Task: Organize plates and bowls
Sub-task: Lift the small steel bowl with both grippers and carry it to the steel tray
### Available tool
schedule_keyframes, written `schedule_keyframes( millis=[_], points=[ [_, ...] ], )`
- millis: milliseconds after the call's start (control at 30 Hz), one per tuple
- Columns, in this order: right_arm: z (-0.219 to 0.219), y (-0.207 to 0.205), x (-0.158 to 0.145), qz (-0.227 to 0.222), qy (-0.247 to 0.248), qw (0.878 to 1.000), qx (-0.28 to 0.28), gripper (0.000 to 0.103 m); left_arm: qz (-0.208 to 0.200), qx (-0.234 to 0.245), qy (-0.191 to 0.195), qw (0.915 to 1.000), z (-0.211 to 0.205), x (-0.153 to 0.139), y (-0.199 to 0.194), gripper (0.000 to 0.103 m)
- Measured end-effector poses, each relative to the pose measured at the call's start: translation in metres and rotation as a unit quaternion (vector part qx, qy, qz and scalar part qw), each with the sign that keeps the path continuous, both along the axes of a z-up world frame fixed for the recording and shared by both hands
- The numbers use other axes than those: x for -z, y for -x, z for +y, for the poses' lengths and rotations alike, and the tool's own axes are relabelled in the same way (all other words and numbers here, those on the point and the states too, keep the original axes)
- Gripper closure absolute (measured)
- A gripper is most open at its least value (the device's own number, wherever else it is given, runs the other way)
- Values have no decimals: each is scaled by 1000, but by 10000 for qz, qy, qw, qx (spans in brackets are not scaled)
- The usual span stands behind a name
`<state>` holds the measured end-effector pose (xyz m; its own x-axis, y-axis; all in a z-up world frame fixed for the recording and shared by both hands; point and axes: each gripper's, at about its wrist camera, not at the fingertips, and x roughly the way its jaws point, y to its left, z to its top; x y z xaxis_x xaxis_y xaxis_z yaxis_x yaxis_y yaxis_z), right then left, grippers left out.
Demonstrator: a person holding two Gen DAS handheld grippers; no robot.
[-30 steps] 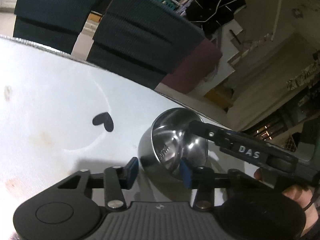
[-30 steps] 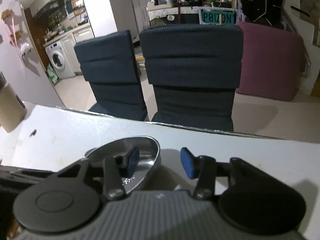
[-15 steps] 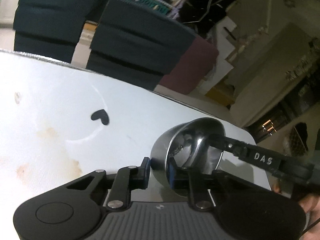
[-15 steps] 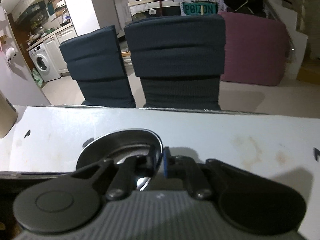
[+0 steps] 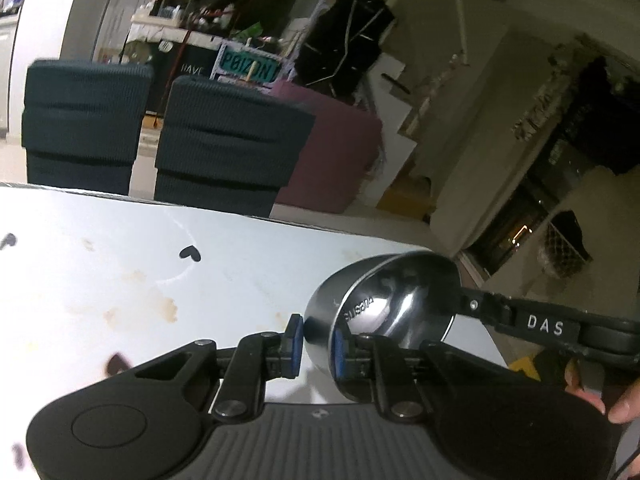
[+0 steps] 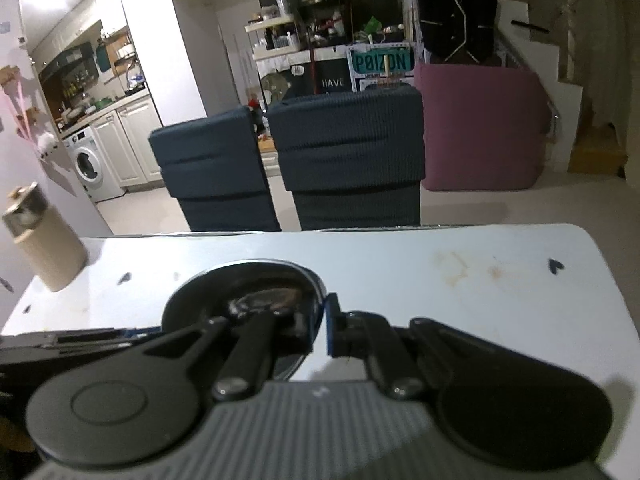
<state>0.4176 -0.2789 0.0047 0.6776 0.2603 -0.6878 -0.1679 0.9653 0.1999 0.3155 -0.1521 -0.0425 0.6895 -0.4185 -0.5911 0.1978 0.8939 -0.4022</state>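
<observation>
- Far left of the right wrist view: tan canister (image 6: 48, 248) standing on the white table (image 5: 120, 264), well apart from the action.
- Over to the left gripper (image 5: 318, 346): closing in on a narrow gap, with the near wall of the steel bowl (image 5: 384, 304) caught in it, one blue pad outside and one inside.
- Centre stage, the bowl itself: up off the table by the look of it, tipped on edge, mouth facing up and to the right.
- On to the right gripper (image 5: 466, 302): pinched nearly together on the opposite rim, reaching in from the right. Same clamp confirmed from its own camera, rim sandwiched between the pads.
- So: slung between the two grippers, held at both ends of its width, neither hand nearer than the other.
- Judging the next move: probably a carry to a stack, but no plates, other bowls or rack in sight, so direction unknown.
- Risk to watch: thin, slick steel wall, so a likely twist or slip if either hand pulls ahead of the other.
</observation>
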Motion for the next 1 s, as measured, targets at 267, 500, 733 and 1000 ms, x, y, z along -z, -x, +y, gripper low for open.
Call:
schedule_keyframes(
  millis=[267, 500, 733, 1000],
  points=[
    [14, 90, -14, 177, 25, 9997, 174, 94, -20, 94, -124, 9999, 7, -10, 77, 87],
    [17, 142, -16, 274, -59, 9991, 334, 95, 77, 304, -281, 9991, 9, -5, 117, 87],
    [21, 171, 5, 600, 15, 9973, 428, 95, 357, 235, -46, 9991, 13, 21, 132, 87],
    [25, 182, 26, 948, 198, 9937, 559, 95, 731, 311, -148, 9967, 5, 53, 132, 87]
  ],
)
